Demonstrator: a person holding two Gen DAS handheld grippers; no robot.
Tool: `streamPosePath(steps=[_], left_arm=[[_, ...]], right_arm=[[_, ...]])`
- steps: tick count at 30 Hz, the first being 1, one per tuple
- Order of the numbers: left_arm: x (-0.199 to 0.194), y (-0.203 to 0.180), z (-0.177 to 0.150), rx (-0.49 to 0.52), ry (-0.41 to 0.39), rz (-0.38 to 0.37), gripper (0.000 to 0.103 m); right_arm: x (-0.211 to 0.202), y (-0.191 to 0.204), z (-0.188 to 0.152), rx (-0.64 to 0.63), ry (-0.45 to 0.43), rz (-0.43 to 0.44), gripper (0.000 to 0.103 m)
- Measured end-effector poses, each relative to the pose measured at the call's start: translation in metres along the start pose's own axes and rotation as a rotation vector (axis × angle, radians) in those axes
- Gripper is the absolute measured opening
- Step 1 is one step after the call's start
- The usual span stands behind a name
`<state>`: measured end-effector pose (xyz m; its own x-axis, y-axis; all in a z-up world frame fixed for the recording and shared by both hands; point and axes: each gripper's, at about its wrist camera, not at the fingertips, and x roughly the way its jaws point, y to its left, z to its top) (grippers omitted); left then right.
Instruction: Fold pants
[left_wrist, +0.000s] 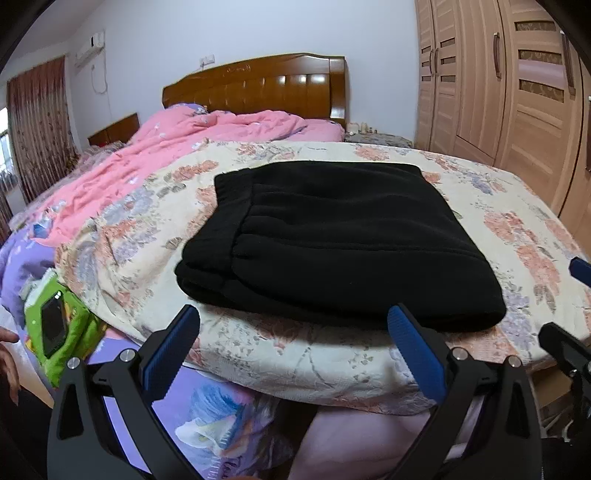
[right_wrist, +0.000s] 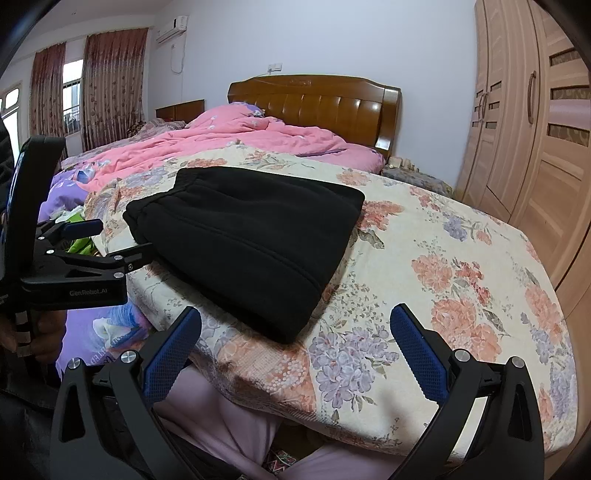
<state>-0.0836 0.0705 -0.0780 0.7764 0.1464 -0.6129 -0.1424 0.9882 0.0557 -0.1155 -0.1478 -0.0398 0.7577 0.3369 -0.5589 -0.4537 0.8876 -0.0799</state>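
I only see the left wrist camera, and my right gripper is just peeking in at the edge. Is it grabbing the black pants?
Observer: No. In the right wrist view the right gripper is wide open and holds nothing. The folded black pants lie ahead of it on the floral quilt.
Operator: What does my left gripper look like from over there?
Observer: The left gripper shows from the side, open, with GenRobot.AI printed on its black body.
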Motion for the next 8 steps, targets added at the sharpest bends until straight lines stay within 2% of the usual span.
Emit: streamPosePath(steps=[3, 8], left_arm=[[0.0052, 0.0013, 0.0019, -0.002, 0.038, -0.02, 0.102], [0.0036, -0.0002, 0.0025, -0.01, 0.038, -0.022, 0.102]], right_arm=[[-0.0028, 0.0002, 0.0005, 0.006, -0.01, -0.001, 0.098], [-0.0074, -0.0007, 0.0003, 0.001, -0.025, 0.002, 0.098]])
